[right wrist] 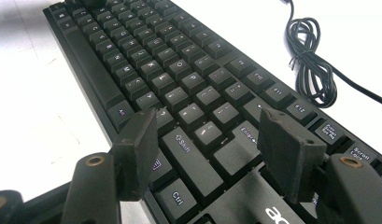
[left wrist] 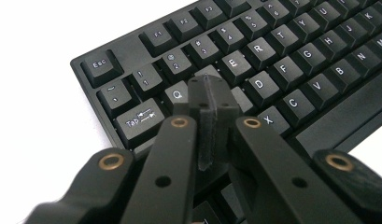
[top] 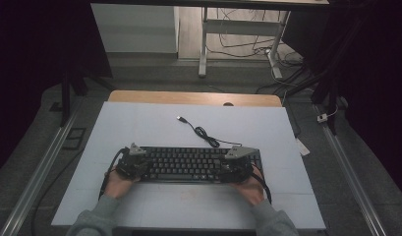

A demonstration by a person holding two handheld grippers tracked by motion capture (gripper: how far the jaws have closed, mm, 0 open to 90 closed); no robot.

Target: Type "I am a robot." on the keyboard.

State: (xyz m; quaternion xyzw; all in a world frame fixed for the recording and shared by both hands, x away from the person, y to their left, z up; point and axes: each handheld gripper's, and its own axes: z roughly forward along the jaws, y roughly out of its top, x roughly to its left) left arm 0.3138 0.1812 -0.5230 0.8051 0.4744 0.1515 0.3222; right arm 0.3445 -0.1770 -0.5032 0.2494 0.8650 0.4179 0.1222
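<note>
A black keyboard (top: 188,164) lies across the white mat, with a hand and gripper at each end. My left gripper (top: 142,166) is shut, and its closed tips (left wrist: 208,93) stand over the keys just right of Q, near Tab. Nothing is between its jaws. My right gripper (top: 231,168) is open over the other end; its jaws (right wrist: 209,123) straddle the right Shift and Enter keys, with the left pad (right wrist: 137,149) near the keyboard's front edge. Whether either gripper touches a key I cannot tell. The keyboard (right wrist: 146,56) stretches away in the right gripper view.
The keyboard's black cable (top: 206,135) coils behind it and ends in a USB plug (top: 180,118); the coil (right wrist: 312,70) lies on the mat. The white mat (top: 154,123) covers a wooden table (top: 193,97). Desk legs and floor cables sit beyond.
</note>
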